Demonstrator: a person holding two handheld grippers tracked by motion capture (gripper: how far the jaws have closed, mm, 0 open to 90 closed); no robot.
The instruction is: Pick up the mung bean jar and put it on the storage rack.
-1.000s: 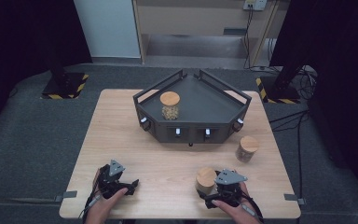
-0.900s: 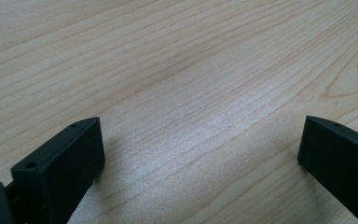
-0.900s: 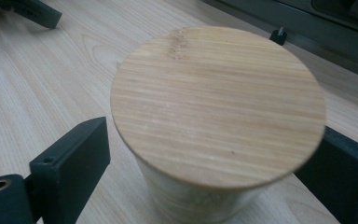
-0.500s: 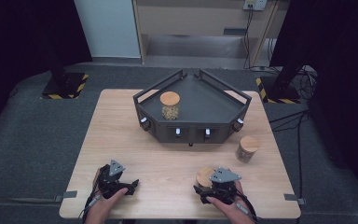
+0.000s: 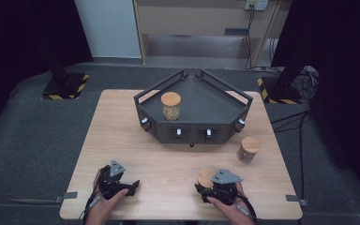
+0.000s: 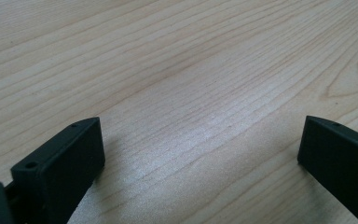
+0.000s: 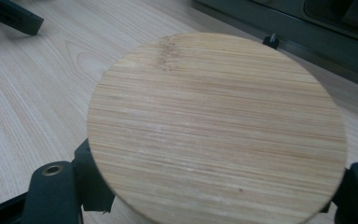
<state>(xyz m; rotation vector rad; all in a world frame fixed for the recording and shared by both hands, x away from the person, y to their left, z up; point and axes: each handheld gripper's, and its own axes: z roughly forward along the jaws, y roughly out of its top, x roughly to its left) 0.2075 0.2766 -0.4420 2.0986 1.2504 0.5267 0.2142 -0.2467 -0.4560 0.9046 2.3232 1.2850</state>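
Note:
A glass jar with a round wooden lid (image 5: 206, 176) stands near the table's front edge, right of centre. My right gripper (image 5: 211, 186) has just been closing around it, and its jaws now press the jar's sides below the lid (image 7: 216, 126). My left gripper (image 5: 130, 185) rests on the wood at the front left. Its jaws stand wide apart (image 6: 200, 154) with only bare table between them.
A dark angular tray (image 5: 215, 110) sits at the table's middle back with a lidded jar (image 5: 170, 105) of pale contents inside. Another lidded jar (image 5: 248, 149) stands right of the tray's front. A jaw of the left gripper (image 7: 14, 16) shows far off.
My right gripper slid a little left onto the front jar and its jaws closed on it. The left gripper kept still.

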